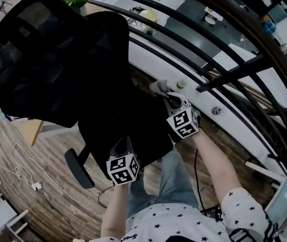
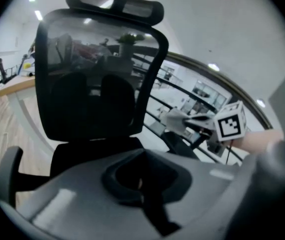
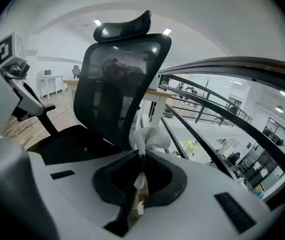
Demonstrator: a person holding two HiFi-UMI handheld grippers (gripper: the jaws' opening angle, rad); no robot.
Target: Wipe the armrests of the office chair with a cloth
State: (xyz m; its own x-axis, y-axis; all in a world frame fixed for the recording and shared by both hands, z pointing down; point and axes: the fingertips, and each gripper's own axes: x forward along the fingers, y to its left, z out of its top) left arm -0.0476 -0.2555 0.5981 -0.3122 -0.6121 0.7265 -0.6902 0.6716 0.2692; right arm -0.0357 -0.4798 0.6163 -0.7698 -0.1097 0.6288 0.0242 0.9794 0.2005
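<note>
The black mesh office chair (image 1: pixel 58 59) fills the left of the head view, its seat (image 1: pixel 128 125) between my two grippers. My right gripper (image 1: pixel 167 96) is shut on a crumpled grey cloth (image 1: pixel 159 87) at the chair's right side. In the right gripper view the cloth (image 3: pixel 150 138) bunches out past the shut jaws. The left gripper view shows the cloth (image 2: pixel 175 119) just above the right armrest (image 2: pixel 178 145). My left gripper (image 1: pixel 123 146) hovers over the seat's front, shut with nothing in it. The left armrest (image 1: pixel 79 168) sticks out below the seat.
A curved black railing (image 1: pixel 224 59) runs close along the chair's right side, with a drop to a lower floor beyond. A white cable and power strip (image 1: pixel 32 185) lie on the wooden floor at left. The person's legs (image 1: pixel 168 185) are below the seat.
</note>
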